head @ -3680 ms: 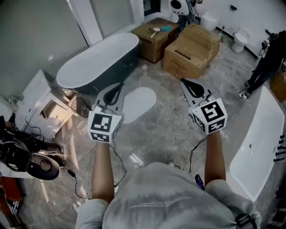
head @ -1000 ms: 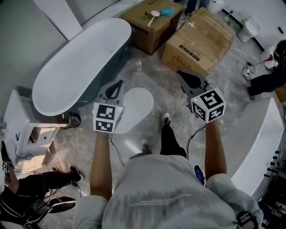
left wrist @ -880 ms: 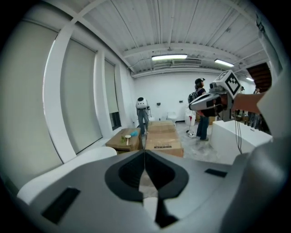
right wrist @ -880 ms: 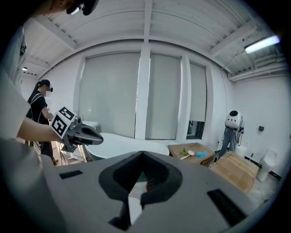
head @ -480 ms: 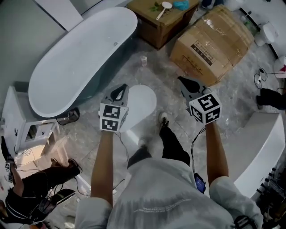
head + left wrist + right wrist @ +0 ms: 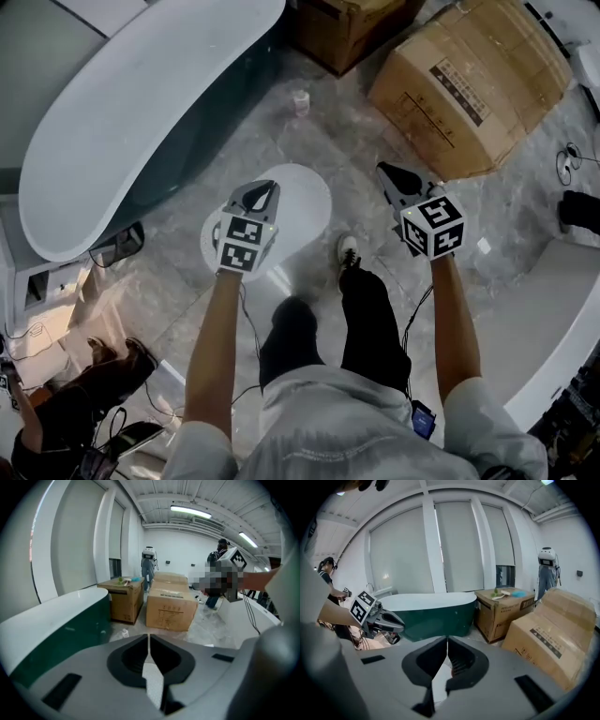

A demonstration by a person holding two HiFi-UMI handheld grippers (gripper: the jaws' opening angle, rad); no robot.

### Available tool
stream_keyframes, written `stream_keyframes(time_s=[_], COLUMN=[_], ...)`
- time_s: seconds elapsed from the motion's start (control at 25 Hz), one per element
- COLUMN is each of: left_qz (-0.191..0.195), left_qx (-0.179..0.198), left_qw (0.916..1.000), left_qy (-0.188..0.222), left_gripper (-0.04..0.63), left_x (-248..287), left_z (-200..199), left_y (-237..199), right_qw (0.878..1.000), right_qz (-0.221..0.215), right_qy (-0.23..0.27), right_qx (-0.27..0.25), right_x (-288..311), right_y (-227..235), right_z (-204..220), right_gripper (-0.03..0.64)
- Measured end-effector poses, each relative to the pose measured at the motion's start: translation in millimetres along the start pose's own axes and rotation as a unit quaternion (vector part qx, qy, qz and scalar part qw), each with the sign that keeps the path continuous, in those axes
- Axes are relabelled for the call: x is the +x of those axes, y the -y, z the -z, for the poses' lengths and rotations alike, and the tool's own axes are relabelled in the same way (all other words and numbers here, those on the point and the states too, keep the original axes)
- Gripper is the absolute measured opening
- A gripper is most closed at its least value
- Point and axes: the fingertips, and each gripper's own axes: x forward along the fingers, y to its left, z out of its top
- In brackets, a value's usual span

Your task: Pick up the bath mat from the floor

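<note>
The bath mat (image 6: 305, 202) is a white oval lying flat on the grey marble floor beside the dark green bathtub (image 6: 122, 122). In the head view my left gripper (image 6: 265, 190) hangs over the mat's left half, jaws shut and empty. My right gripper (image 6: 389, 172) is to the right of the mat, over bare floor, also shut and empty. The left gripper view shows its jaws (image 6: 148, 639) closed together. In the right gripper view the jaws (image 6: 447, 641) meet too, and the left gripper (image 6: 396, 623) shows beyond them in front of the tub.
A large cardboard box (image 6: 469, 84) lies just beyond the right gripper, and another box (image 6: 347, 23) stands at the top edge. A small cup (image 6: 300, 101) stands on the floor near the tub. A white tub (image 6: 553, 319) is at right. My shoe (image 6: 348, 250) rests beside the mat.
Both grippers have come down toward the floor and the mat looks larger. The left gripper now sits over the mat's left part. Both stay shut.
</note>
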Motion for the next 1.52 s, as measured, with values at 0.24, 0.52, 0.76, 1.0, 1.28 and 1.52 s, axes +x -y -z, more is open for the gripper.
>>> stream_keyframes(time_s=[0.24,0.52,0.76,1.0,1.28,1.52], left_qz=[0.003,-0.003,0.016,0.058,0.091,0.09], left_qx=[-0.015,-0.025,-0.032,-0.047,-0.033,-0.016], left_qw=[0.9999,0.9996,0.9994,0.9969,0.9939,0.9911], left_qy=[0.003,0.013,0.005,-0.025,-0.051,-0.097], left_gripper=[0.018,0.018,0.018,0.02,0.168,0.296], left_x=[101.0,195.1,252.3,300.5,362.3,411.6], left_z=[92.8,189.1,258.8,315.9,346.3,378.5], left_y=[-12.0,-27.0,-20.8,-8.3,3.7,7.4], right_qw=[1.0,1.0,1.0,1.0,0.999,0.997], right_qz=[0.0,-0.004,-0.014,-0.02,-0.044,-0.062], right_qy=[-0.002,0.017,0.024,0.013,-0.002,-0.04], right_qx=[0.0,-0.012,-0.002,0.019,0.019,0.012], right_x=[80.4,157.2,209.7,245.3,293.1,316.9], right_y=[26.8,50.3,58.5,51.0,52.3,58.4], right_z=[107.5,198.7,268.9,327.9,382.7,428.7], right_gripper=[0.015,0.015,0.015,0.015,0.015,0.015])
